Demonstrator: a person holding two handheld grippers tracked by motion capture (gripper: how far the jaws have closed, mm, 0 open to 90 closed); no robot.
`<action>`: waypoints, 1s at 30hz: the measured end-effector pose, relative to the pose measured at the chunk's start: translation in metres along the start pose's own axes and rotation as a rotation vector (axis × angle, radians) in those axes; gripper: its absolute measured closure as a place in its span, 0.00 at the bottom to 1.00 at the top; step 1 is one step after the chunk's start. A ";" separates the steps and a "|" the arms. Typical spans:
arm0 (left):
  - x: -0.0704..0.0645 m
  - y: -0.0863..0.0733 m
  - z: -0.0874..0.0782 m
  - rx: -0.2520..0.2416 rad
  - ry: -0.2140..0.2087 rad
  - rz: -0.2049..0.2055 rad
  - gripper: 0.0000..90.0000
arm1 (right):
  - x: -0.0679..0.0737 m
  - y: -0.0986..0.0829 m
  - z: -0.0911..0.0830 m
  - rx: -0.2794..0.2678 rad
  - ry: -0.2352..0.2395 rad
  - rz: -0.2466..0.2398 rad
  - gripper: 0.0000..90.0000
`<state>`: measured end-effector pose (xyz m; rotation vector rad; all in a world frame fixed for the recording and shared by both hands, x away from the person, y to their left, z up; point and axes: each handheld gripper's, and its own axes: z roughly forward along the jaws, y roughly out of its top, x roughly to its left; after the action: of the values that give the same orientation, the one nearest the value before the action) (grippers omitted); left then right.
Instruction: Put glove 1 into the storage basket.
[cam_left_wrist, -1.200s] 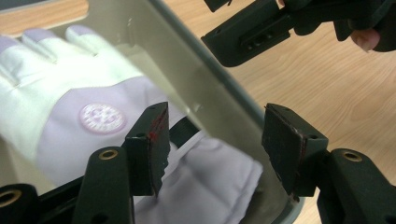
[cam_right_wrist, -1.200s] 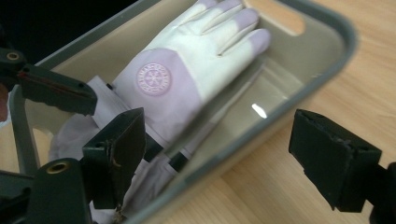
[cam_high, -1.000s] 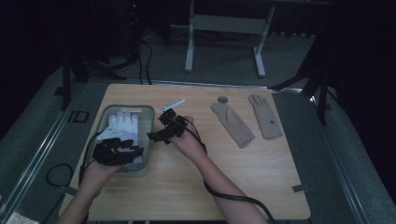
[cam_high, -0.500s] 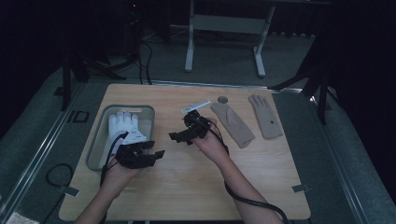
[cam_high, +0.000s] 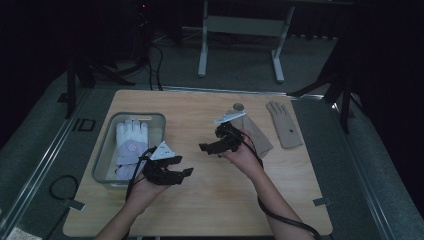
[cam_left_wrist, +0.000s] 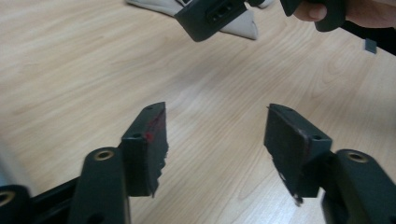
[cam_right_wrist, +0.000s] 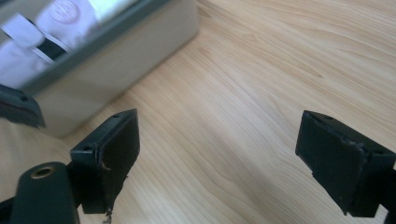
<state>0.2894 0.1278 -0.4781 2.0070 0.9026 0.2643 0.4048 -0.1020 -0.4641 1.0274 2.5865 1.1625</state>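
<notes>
Table (cam_high: 210, 200): light wood, w/ a grey bin at left and 2 tan gloves at far right.
Bin (cam_high: 105, 150): grey, rectangular, left side of table; holds a white glove. In right gripper view its wall (cam_right_wrist: 116, 60) sits upper left, white fabric inside.
White glove (cam_high: 131, 142): lies flat in bin, fingers pointing far.
Tan glove 1 (cam_high: 257, 137): flat on table, just right of right gripper, partly hidden by it.
Tan glove 2 (cam_high: 283, 124): flat, further right, apart from glove 1.
Small round thing (cam_high: 238, 106): far of glove 1; too small to ID.
Left gripper (cam_high: 186, 172): held over bare wood just right of bin's near end; jaws wide apart, nothing between them (left gripper view (cam_left_wrist: 215, 140)).
Right gripper (cam_high: 202, 148): mid-table, jaws pointing left toward bin; spread wide, empty (right gripper view (cam_right_wrist: 219, 154)).
Grippers: near each other, not touching.
</notes>
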 end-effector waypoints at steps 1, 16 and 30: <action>-0.001 0.000 0.002 0.001 -0.007 0.002 0.38 | -0.002 -0.002 -0.001 0.003 -0.005 -0.004 0.15; -0.013 -0.027 0.033 -0.086 -0.044 0.044 0.18 | -0.045 -0.038 -0.022 -0.064 -0.063 0.009 0.16; -0.021 -0.053 0.039 -0.122 -0.013 0.095 0.18 | -0.081 -0.075 -0.034 -0.075 -0.153 0.086 0.15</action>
<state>0.2678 0.1062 -0.5396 1.9388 0.7659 0.3504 0.4138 -0.2096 -0.5058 1.1721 2.3860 1.1421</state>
